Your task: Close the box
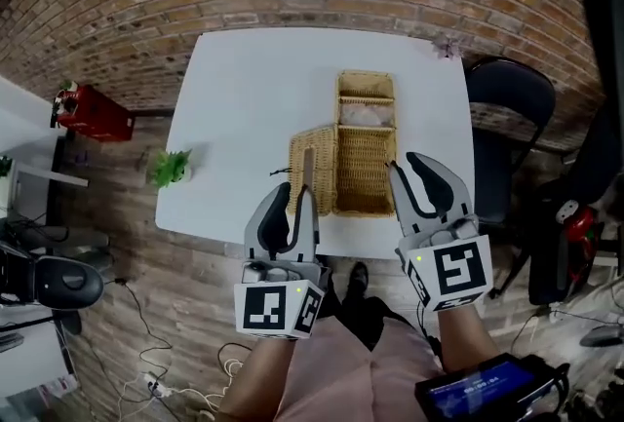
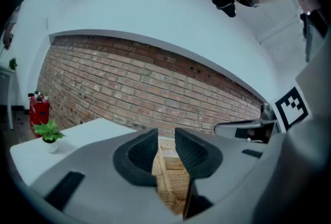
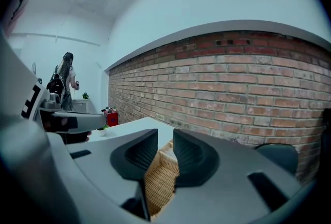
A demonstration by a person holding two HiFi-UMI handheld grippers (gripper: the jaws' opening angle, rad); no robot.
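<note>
A wicker box (image 1: 366, 167) stands near the front edge of the white table (image 1: 244, 98), with a second wicker section (image 1: 366, 98) behind it. Its lid flap (image 1: 312, 167) hangs out to the left. My left gripper (image 1: 295, 188) reaches the flap's near edge. In the left gripper view the flap (image 2: 173, 187) runs edge-on between the jaws of the left gripper (image 2: 166, 137), which are closed on it. My right gripper (image 1: 402, 167) is at the box's right wall. In the right gripper view that wicker wall (image 3: 160, 181) fills the narrow gap in the right gripper (image 3: 165, 137).
A small potted plant (image 1: 172, 167) sits at the table's left edge. A dark chair (image 1: 512, 108) stands to the right of the table, and a red object (image 1: 93, 113) lies on the floor to the left. A brick wall runs behind.
</note>
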